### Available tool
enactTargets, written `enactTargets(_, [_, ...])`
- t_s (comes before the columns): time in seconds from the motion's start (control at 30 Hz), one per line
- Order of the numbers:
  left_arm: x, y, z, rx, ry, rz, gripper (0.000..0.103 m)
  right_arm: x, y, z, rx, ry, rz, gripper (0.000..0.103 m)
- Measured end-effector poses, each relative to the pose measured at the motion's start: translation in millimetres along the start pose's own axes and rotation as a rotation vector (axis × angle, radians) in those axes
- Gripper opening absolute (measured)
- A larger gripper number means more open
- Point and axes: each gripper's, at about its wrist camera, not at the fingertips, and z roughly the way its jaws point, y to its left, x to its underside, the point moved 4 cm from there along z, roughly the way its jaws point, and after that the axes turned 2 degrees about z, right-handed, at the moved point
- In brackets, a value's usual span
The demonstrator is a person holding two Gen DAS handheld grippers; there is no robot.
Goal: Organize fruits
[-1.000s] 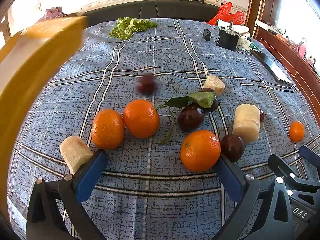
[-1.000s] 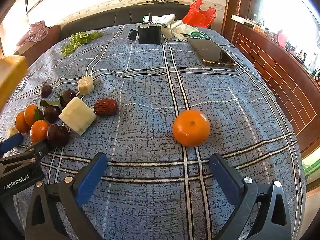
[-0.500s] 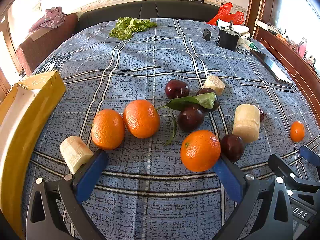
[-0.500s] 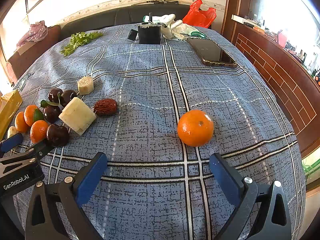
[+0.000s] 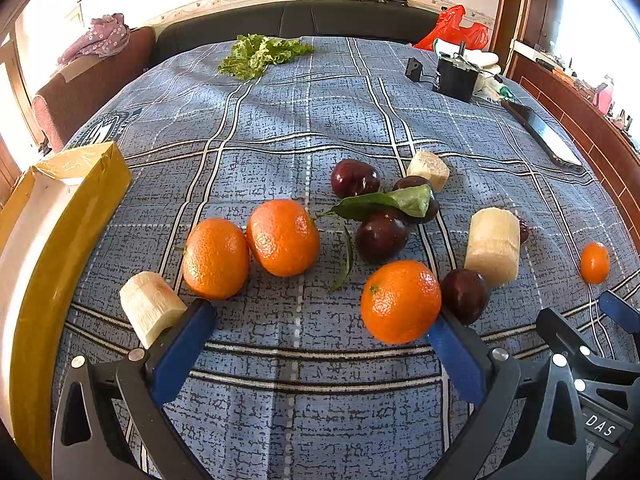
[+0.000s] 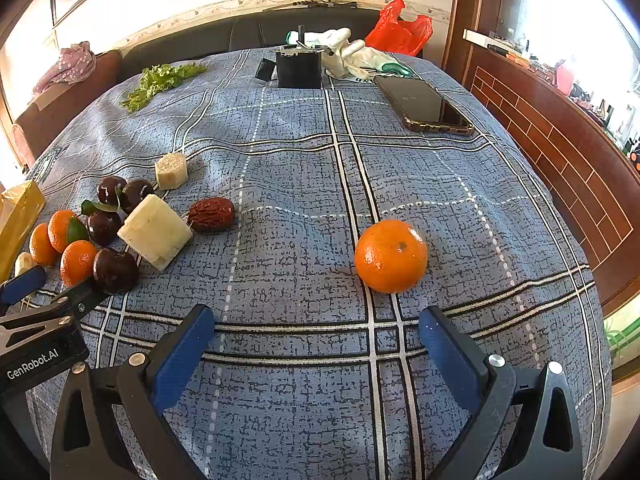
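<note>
In the left wrist view, three oranges [image 5: 282,236] lie on the blue plaid cloth with several dark plums [image 5: 381,235], a leafy twig [image 5: 380,205] and pale cane pieces [image 5: 493,245]. My left gripper [image 5: 316,330] is open and empty just in front of them; the nearest orange [image 5: 400,301] touches its right finger. In the right wrist view, a lone orange [image 6: 391,255] sits just beyond my open, empty right gripper [image 6: 318,334]. A red date [image 6: 211,214] lies beside the fruit cluster [image 6: 104,240].
A yellow box [image 5: 48,248] lies at the left table edge. Lettuce [image 5: 260,54] lies at the far end. A black box [image 6: 299,68], white gloves [image 6: 352,58] and a phone [image 6: 426,106] lie at the far right. The left gripper body [image 6: 38,340] shows at the lower left of the right wrist view.
The yellow box came down from the air and settled on the table's left edge. One plum rolled right to join the other plums. The lone orange shifted slightly right.
</note>
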Motion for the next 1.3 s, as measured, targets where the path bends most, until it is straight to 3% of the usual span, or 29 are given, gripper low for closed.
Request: enactTargets(1.3, [-0.4,-0.4,-0.4,0.0,0.004,0.0,0.103,0.7,-1.1,1.3,0.007,0.0,0.013,0.103])
